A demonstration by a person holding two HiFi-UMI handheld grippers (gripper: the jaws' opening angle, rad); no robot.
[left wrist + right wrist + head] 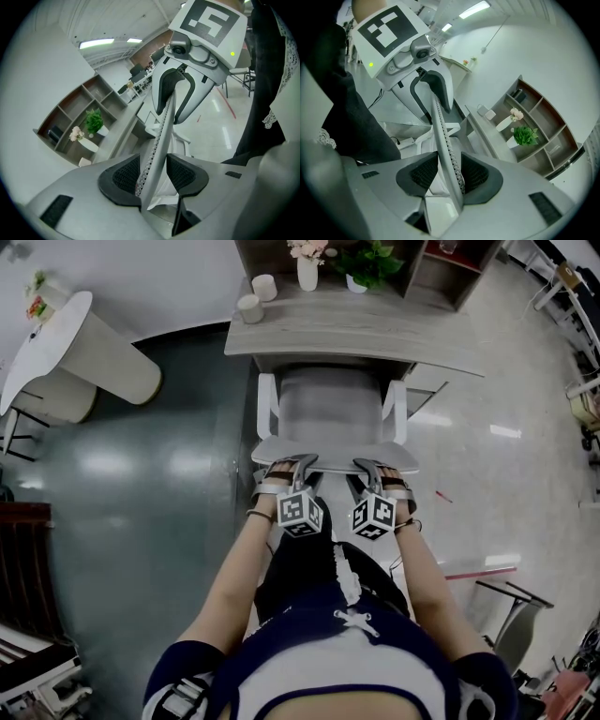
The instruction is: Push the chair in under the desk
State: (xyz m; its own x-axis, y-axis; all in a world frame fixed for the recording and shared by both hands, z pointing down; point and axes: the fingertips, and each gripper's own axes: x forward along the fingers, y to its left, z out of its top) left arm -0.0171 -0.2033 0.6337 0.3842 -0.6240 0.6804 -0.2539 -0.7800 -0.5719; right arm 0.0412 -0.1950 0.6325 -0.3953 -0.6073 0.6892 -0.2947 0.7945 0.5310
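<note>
A grey chair (328,404) with white armrests (266,409) stands with its seat partly under the pale wooden desk (375,334). Its backrest's top edge (323,451) faces me. My left gripper (292,465) and right gripper (370,468) sit side by side on that edge, each shut on it. In the left gripper view the thin backrest edge (157,150) runs between the dark pads (124,176), with the left gripper (154,176) clamped on it. The right gripper view shows the same edge (443,140) held by the right gripper (449,176).
On the desk stand two cups (250,307), a vase of flowers (307,273) and a potted plant (361,263) before a shelf unit. A white round table (56,343) stands at the left. Dark chair frames (511,601) stand at the right.
</note>
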